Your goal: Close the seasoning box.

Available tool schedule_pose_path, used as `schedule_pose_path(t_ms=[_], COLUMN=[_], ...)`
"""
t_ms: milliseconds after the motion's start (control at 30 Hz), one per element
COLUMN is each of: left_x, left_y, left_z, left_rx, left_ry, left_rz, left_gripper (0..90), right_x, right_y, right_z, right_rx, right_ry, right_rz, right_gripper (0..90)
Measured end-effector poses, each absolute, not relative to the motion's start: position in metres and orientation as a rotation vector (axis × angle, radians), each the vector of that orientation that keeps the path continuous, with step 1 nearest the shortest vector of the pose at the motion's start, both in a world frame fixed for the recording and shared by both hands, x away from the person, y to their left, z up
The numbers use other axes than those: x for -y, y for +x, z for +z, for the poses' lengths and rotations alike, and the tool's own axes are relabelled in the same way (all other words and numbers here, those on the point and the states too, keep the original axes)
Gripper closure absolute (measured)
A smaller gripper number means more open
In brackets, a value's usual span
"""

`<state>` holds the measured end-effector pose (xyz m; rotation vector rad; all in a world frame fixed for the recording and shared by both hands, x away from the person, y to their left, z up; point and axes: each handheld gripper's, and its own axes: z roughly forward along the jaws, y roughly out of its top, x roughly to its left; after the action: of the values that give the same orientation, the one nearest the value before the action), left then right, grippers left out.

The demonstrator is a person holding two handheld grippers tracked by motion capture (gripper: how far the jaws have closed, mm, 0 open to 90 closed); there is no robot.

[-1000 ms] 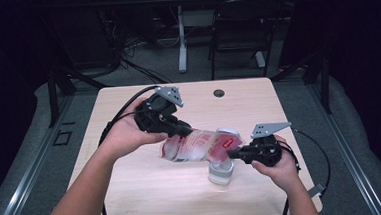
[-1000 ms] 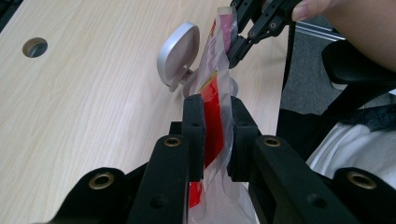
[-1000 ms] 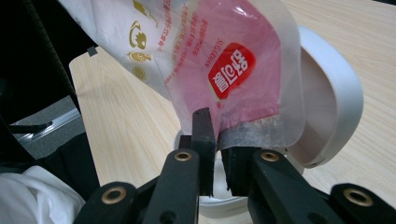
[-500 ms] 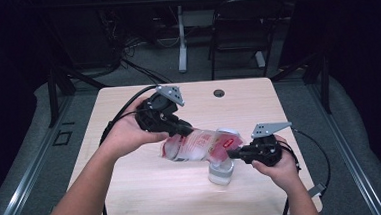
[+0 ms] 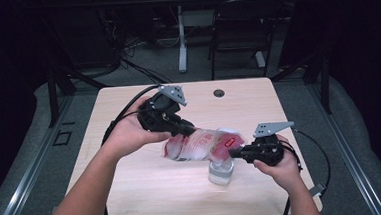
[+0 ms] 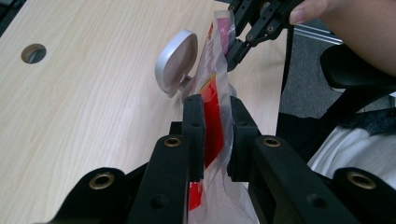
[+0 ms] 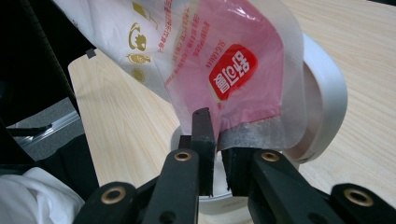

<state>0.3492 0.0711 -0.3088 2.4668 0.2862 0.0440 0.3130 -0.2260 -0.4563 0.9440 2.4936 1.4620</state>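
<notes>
1. Plastic bag (image 5: 201, 145) of clear and pink film is hanging stretched between your two grippers, above the wooden table (image 5: 133, 191).
2. Its lower part is covering much of the small clear jar (image 5: 221, 171) standing beneath it, so you are seeing little of the jar's mouth; its round white lid (image 6: 176, 61) is tipping open beside the bag.
3. Your left gripper (image 5: 189, 129) is pinching the bag's red-printed end, jaws pressing together on the film (image 6: 214, 122).
4. Your right gripper (image 5: 235, 154) is clamping the opposite sealed edge (image 7: 252, 133).
5. Your left hand (image 5: 130, 133) is reaching in with the forearm angling across the table; your right hand (image 5: 282, 168) is sitting low near the front edge.
</notes>
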Motion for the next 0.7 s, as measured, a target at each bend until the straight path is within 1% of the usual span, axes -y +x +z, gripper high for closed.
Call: schedule_pose_path(t_ms=[700], left_x=[-0.0703], left_y=[0.3492], left_z=[-0.3085], left_rx=[-0.29], left_ry=[2.463], left_rz=[0.042], left_gripper=[81.3], right_x=[0.2246], right_y=[0.3125], right_z=[-0.4567], right_rx=[-2.504], right_ry=[0.937], right_rz=[1.462], right_gripper=[84.0])
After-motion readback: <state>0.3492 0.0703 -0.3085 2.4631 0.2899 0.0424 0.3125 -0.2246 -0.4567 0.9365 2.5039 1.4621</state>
